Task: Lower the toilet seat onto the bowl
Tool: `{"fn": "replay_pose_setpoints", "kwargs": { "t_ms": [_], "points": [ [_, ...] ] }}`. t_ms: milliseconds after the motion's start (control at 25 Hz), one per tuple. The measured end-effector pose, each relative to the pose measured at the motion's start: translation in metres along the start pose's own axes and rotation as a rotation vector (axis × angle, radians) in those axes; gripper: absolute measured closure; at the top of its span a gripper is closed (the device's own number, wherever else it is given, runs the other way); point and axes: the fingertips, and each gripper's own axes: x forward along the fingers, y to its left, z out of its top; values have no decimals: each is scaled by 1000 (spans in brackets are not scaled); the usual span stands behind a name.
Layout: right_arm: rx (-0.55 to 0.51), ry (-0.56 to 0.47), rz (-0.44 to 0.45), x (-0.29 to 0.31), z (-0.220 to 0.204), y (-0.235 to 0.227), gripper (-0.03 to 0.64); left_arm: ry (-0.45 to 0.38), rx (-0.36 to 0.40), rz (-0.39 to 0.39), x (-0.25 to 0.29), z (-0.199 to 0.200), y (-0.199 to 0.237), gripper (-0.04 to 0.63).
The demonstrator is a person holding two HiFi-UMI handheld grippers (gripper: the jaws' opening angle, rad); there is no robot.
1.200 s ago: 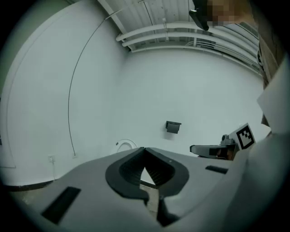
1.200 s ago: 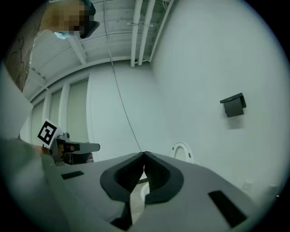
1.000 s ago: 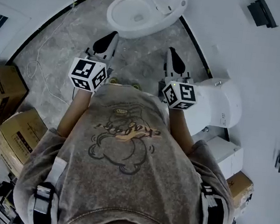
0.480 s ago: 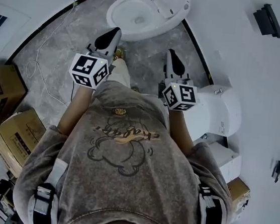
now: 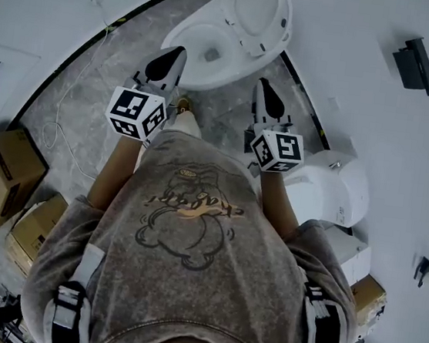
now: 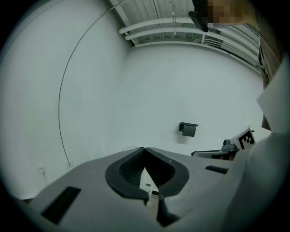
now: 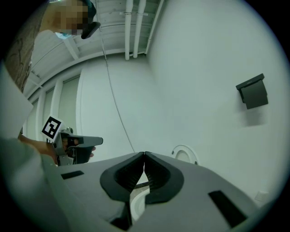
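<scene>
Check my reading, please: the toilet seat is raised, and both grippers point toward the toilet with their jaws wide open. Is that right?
One detail is wrong: the jaws are not open. The left gripper and right gripper are both shut and empty, as each gripper view shows. The toilet seat is indeed raised over the bowl.

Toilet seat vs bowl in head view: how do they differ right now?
1. The toilet seat stands raised and tipped back; the bowl lies open, facing up.
2. The toilet seat shows a flat oval face; the bowl is hollow, with a dark drain at its bottom.
Shared: both are white and meet at the rear of the toilet.
</scene>
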Motion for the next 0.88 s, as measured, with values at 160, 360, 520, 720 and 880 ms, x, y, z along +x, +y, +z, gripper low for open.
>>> {"fn": "replay_pose_setpoints", "kwargs": {
  "t_ms": [160,360,520,720,880],
  "points": [
    [-4,-18,-40,48,22,-9,591,19,8,-42,35,17,37,586],
    [5,-32,-89,86,36,-20,591,41,-2,-88,71,26,67,586],
    [9,-29,-122,105,40,-31,591,43,-1,-127,97,36,78,586],
    [13,-26,-144,115,45,-54,591,52,1,-154,127,42,76,586],
    [13,-21,-140,125,50,-73,589,48,-8,-157,148,48,72,586]
  ]
}}
